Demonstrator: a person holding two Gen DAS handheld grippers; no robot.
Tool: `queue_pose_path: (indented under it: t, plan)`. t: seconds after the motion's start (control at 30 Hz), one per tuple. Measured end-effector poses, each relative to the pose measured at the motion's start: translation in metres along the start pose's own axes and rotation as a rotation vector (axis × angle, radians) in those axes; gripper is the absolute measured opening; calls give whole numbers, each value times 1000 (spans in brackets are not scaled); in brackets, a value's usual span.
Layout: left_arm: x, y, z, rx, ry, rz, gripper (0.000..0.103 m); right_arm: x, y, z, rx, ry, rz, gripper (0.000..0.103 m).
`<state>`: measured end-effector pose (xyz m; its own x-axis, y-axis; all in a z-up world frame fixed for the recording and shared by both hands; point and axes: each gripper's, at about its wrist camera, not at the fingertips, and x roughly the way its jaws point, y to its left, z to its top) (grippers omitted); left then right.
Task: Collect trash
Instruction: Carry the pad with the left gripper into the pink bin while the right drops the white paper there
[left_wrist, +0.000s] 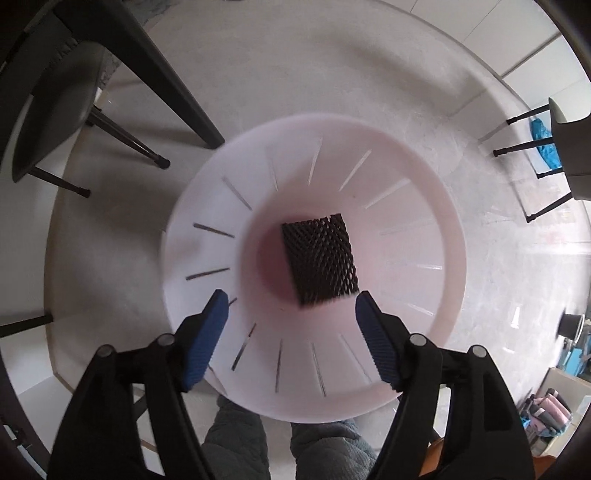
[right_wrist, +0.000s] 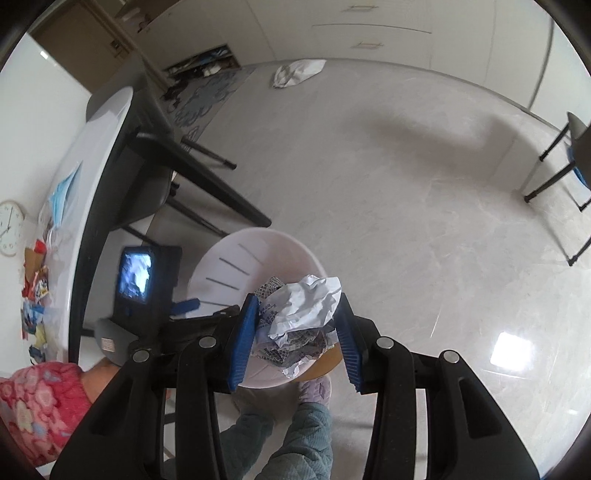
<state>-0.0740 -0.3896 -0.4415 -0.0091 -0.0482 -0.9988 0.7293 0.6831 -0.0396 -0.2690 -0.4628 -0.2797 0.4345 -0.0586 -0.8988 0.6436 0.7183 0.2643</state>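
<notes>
A white slotted waste bin (left_wrist: 207, 258) stands on the floor right under my left gripper (left_wrist: 290, 301), which is open and empty above its mouth. A black mesh foam piece (left_wrist: 319, 260) lies at the bin's bottom. In the right wrist view my right gripper (right_wrist: 297, 299) is shut on a crumpled wad of printed paper (right_wrist: 303, 314), held above the bin's near rim (right_wrist: 236, 258). The left gripper's blue finger (right_wrist: 186, 306) shows over the bin.
A white table (right_wrist: 88, 173) with dark legs (left_wrist: 162, 81) stands at the left, with a face mask (right_wrist: 62, 195) and wrappers (right_wrist: 35, 295) on it. Chairs (left_wrist: 48, 122) flank the bin. A white crumpled bag (right_wrist: 297, 72) lies on the far floor. My legs are below.
</notes>
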Motion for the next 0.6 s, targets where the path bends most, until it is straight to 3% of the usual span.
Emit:
queue_pose_path:
  t: [0.17, 0.23, 0.37, 0.47, 0.53, 0.6]
  plan:
    - [-77, 3, -5, -66, -123, -38, 69, 32, 14, 2, -46, 50, 31, 44]
    - [-129, 10, -18, -93, -193, -59, 81, 54, 23, 2, -74, 81, 40, 44]
    - [-218, 32, -43, -92, -324, -65, 88, 104, 42, 0, -131, 137, 55, 44]
    - [-264, 48, -55, -97, -390, -48, 90, 138, 53, -1, -183, 172, 2, 49]
    - [-286, 60, -62, -115, -420, -26, 91, 149, 57, 1, -191, 194, -34, 60]
    - [-307, 80, -72, -154, -444, -17, 91, 142, 60, 4, -178, 193, -54, 64]
